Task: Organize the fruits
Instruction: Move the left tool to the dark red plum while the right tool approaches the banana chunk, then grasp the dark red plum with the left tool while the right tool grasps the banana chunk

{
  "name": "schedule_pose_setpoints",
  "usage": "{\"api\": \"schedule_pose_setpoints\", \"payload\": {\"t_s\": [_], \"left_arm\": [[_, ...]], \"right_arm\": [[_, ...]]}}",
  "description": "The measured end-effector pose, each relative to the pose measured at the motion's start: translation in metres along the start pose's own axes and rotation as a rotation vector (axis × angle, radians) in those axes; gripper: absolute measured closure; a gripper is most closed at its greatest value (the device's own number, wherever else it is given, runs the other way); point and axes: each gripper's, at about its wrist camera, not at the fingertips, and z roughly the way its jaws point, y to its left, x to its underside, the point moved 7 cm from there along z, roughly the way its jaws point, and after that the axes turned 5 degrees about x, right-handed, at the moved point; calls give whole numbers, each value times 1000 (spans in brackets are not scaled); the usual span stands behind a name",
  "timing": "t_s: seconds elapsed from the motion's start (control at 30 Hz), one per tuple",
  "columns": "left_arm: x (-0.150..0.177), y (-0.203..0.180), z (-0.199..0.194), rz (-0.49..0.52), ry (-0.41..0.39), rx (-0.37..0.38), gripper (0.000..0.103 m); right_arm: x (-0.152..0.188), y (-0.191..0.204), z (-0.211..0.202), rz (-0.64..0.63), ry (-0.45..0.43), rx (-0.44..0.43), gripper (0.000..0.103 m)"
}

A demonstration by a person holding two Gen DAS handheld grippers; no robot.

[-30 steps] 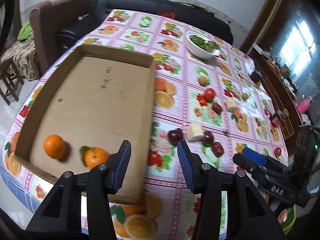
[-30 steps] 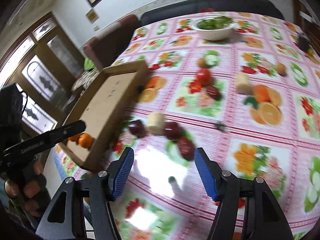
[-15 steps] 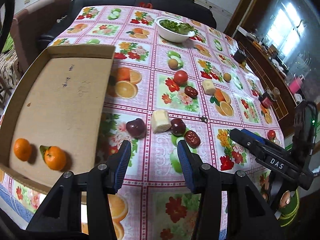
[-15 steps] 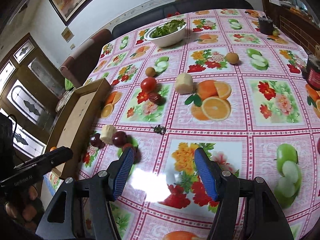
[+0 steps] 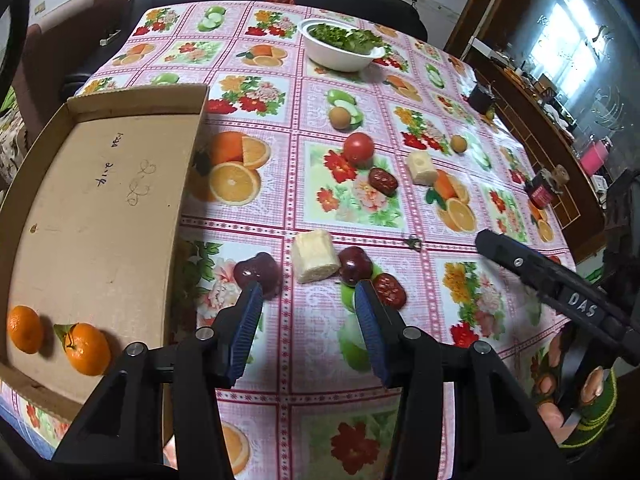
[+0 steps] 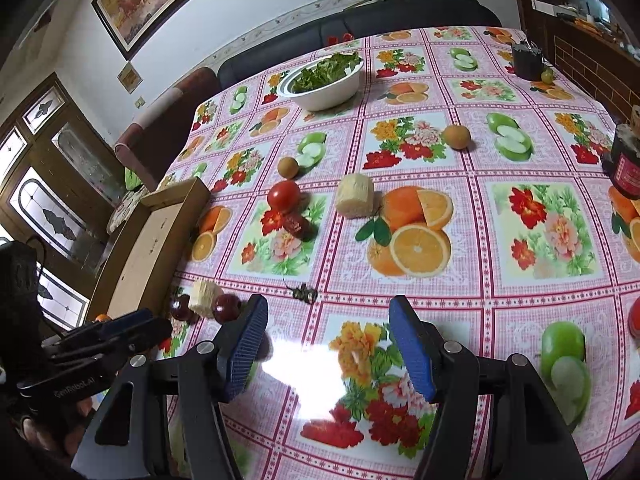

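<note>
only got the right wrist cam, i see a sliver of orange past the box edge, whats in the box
Observer: Two oranges, one bare and one with a leaf, at the near end of the box.
Operator: anything held on the left
Observer: No. The left gripper is open and empty, over the cloth just short of the pale chunk.
Operator: any fruit i cant see
Observer: A date next to the dark fruit right of that chunk. The right gripper hides it in your view.
</note>
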Motion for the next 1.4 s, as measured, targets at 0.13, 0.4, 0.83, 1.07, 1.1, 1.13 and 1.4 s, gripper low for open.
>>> {"api": "schedule_pose_setpoints", "payload": {"t_s": [0.13,0.4,0.83,1.07,1.1,1.13,1.4], "left_arm": [[-2,5,11,19,17,-1,57],[-14,13,19,108,8,-27,58],[-21,24,20,216,15,20,58],[-25,32,20,208,26,30,58],[-25,32,21,214,31,28,58],[-24,32,21,221,36,26,58],[-27,40,28,258,91,-14,69]], "right_arm": [[-4,1,6,0,7,0,38],[-23,-6,32,20,25,27,37],[-58,-9,89,16,57,118,41],[-58,-10,88,25,57,103,42],[-58,-10,88,25,57,102,42],[-58,-10,88,25,57,102,42],[-58,-9,90,22,61,93,47]]}}
